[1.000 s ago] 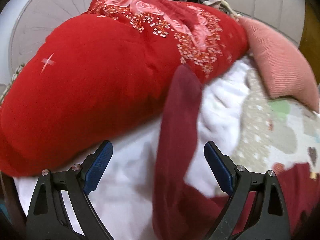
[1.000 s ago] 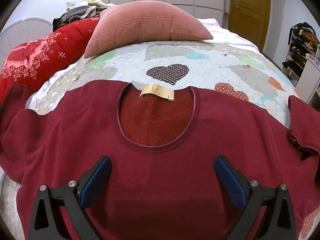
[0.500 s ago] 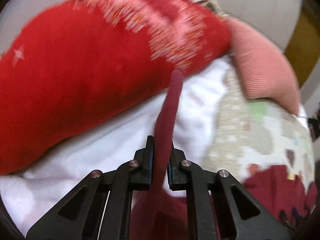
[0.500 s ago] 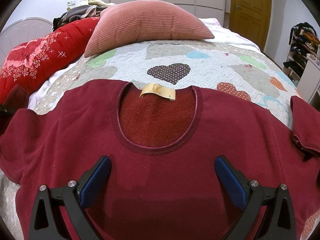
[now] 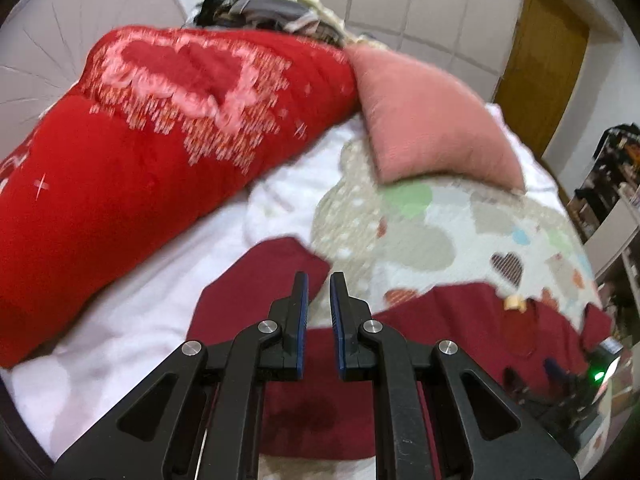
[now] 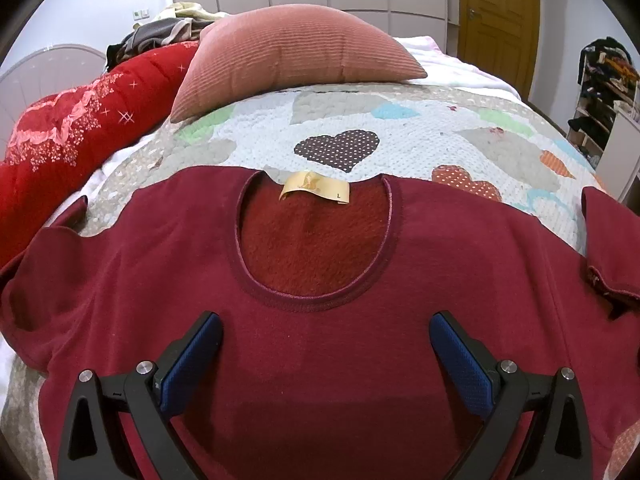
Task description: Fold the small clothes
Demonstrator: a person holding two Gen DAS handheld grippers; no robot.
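- Left wrist view: the left gripper has its blue-padded fingers drawn nearly together, a thin gap showing between them; nothing is visibly pinched in that gap.
- The fingers hang over the sleeve of the maroon sweater, which lies bent on the white sheet at the quilt's edge.
- The sweater body spreads to the right across the heart quilt, with its tan label at the collar.
- A red duvet with pink flowers is bundled along the left, touching a pink pillow at its far end; a clothes pile sits behind the duvet.
- The view is blurred, so finer detail cannot be told.
- At the far right edge the right gripper shows as a dark shape with blue pads over the sweater.
- Right wrist view: the right gripper has its fingers spread wide and holds nothing.
- It sits above the sweater's chest, just below the round collar, the label facing up inside the neck.
- The sweater lies flat, front up, on the quilt; its right sleeve is folded inward, its left sleeve reaches toward the duvet.
- The pillow rests at the quilt's far end, and a brown door stands behind.
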